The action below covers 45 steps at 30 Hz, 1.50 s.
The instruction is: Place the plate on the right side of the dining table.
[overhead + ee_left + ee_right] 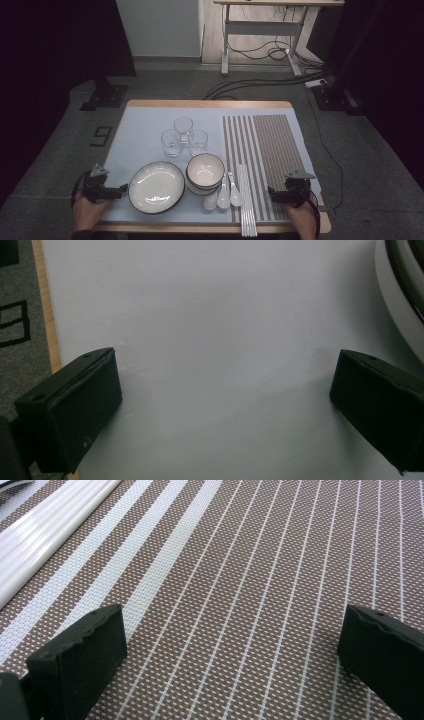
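Fingers (70, 410) of left gripper (119, 190) spread wide over bare pale mat (210, 340), nothing between; plate (156, 187) just beside, cut off at frame edge. Right gripper (272, 194) equally spread above striped placemat (240, 580); chopsticks (55, 525) partly cropped.

You have three clear glasses (183, 136) clustered near the middle of the table (210, 104), toward its far edge. Just nearer you sits a stack of white bowls (205, 172), with three white spoons (223, 195) beside it toward the near edge. Beyond the far edge, cables (260, 82) trail under a desk (260, 25).
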Each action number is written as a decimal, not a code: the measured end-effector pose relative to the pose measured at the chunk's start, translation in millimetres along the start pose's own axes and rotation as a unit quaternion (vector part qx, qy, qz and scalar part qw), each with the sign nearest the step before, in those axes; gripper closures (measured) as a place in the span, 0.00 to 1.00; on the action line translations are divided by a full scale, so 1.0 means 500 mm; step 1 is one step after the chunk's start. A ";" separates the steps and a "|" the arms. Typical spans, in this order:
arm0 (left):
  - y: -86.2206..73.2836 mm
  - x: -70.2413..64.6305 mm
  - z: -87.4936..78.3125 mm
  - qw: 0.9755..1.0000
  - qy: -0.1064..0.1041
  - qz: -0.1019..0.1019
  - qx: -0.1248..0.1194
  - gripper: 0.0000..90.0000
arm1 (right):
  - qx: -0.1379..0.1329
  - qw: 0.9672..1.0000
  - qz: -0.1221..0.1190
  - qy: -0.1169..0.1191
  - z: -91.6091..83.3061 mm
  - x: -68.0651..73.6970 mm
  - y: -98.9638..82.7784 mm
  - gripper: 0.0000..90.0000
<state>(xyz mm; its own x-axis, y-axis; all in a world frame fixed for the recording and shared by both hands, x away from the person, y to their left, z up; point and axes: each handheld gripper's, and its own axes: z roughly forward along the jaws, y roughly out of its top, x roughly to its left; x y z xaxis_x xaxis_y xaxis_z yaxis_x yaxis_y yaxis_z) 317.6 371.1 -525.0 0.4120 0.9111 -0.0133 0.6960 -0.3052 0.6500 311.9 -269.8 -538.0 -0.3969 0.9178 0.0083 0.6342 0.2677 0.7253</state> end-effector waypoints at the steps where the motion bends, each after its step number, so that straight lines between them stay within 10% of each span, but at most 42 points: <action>1: 0.000 0.000 0.000 1.000 0.000 0.000 0.000 0.00 | 0.000 1.000 0.000 0.000 0.000 0.000 0.000 0.00; 37: 0.021 -0.003 -0.026 0.999 -0.024 0.022 -0.027 0.04 | -0.001 1.000 0.000 0.000 0.000 0.000 0.000 0.00; 45: 0.038 -0.012 -0.037 0.997 -0.040 0.057 -0.042 0.08 | -0.001 1.000 0.000 0.000 0.000 0.000 0.000 0.00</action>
<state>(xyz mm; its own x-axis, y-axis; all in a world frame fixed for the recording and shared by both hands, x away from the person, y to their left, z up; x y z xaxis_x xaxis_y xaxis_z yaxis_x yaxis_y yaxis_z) 317.5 364.7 -498.6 0.5324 0.8465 0.0059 0.5927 -0.3778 0.7113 311.8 -269.7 -538.1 -0.3958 0.9183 0.0085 0.6333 0.2662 0.7267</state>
